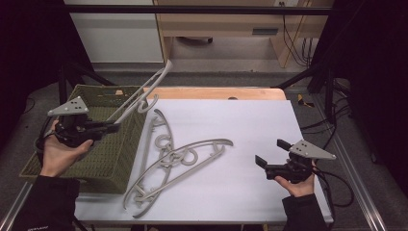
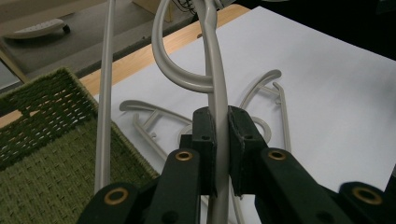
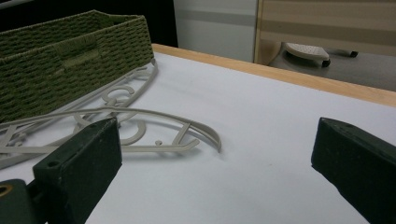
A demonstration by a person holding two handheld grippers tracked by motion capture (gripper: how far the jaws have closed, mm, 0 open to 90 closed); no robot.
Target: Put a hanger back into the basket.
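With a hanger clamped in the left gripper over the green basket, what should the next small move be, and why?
Probably lower the held hanger into the basket before releasing. The left gripper has its fingers shut on the hanger's bar, and the hanger slants up over the basket's near wall instead of lying inside. The right gripper is open and holds nothing, beside the hangers on the table.

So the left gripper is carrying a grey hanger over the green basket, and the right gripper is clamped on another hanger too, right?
Not quite. The right gripper is open and holds nothing, as the right gripper view shows. The left gripper does clamp a grey hanger over the green basket.
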